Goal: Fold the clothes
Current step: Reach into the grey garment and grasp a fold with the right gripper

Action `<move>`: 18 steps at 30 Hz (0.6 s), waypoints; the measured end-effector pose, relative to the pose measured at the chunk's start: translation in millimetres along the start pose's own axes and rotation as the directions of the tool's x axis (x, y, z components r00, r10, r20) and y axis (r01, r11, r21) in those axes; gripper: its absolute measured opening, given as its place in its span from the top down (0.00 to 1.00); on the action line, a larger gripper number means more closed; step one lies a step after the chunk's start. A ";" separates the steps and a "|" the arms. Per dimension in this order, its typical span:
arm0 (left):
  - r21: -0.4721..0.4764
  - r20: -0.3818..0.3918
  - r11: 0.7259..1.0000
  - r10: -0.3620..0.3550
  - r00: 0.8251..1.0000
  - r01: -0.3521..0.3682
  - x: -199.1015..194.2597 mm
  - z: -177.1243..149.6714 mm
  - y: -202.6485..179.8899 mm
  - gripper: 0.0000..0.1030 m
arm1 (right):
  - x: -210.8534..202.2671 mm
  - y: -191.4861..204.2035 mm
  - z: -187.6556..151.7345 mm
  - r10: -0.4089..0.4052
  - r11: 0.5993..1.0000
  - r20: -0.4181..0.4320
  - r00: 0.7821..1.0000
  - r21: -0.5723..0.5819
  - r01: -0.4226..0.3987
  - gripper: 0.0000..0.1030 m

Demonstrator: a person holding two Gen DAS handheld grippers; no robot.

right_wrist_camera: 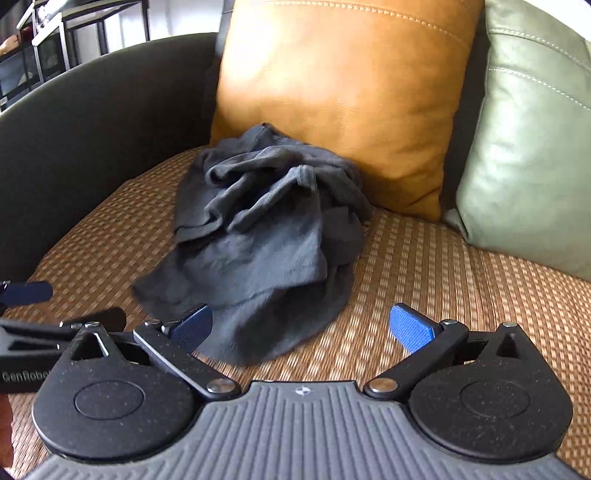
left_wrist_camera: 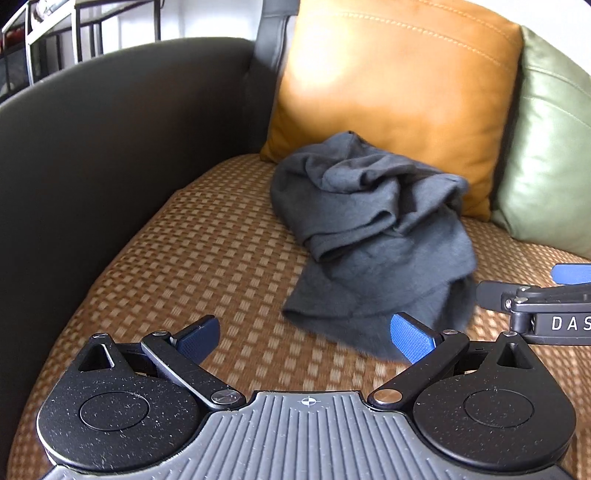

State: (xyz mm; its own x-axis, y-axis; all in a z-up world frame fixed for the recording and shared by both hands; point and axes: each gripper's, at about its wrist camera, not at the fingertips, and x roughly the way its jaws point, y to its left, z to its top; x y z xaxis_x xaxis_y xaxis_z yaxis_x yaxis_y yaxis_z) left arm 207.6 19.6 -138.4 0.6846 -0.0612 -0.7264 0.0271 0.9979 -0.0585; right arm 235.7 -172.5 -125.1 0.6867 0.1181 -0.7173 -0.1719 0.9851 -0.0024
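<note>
A crumpled dark grey garment [left_wrist_camera: 369, 236] lies in a heap on the woven brown seat mat [left_wrist_camera: 207, 258], its far side against an orange cushion. My left gripper [left_wrist_camera: 306, 338] is open just short of the garment's near hem, nothing between its blue pads. In the right wrist view the same garment [right_wrist_camera: 266, 240] lies ahead and slightly left. My right gripper [right_wrist_camera: 301, 326] is open too, its left pad over the hem's edge, holding nothing. Each gripper shows at the edge of the other's view.
An orange leather cushion [left_wrist_camera: 399, 85] and a green one [left_wrist_camera: 550, 155] lean on the sofa back. A dark curved armrest [left_wrist_camera: 110, 140] bounds the seat on the left. Metal shelving [left_wrist_camera: 55, 33] stands beyond it. Bare mat lies left and right of the garment.
</note>
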 end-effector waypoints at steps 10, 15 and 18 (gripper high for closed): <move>0.004 -0.039 1.000 -0.006 0.999 0.006 80.9 11.2 -1.7 0.04 | 70.8 -15.1 10.5 0.042 0.999 0.040 0.998 0.026 -0.043 0.23; 0.024 -0.019 0.999 -0.039 0.999 0.039 67.3 8.2 -6.2 0.23 | 91.6 -18.4 6.4 0.131 0.990 0.005 0.991 0.056 -0.131 0.58; 0.032 -0.003 0.997 -0.070 0.998 0.070 48.0 6.7 -8.8 0.98 | 87.4 -27.8 3.8 0.230 0.962 0.016 0.973 0.148 -0.230 0.91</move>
State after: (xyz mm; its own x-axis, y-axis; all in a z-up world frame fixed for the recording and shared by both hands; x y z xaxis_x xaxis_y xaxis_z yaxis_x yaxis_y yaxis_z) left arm 245.1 8.0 -168.2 0.6791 -0.1313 -0.7222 0.0986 0.9913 -0.0875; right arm 303.1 -189.1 -185.1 0.6398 0.3435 -0.6875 -0.2188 0.9390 0.2655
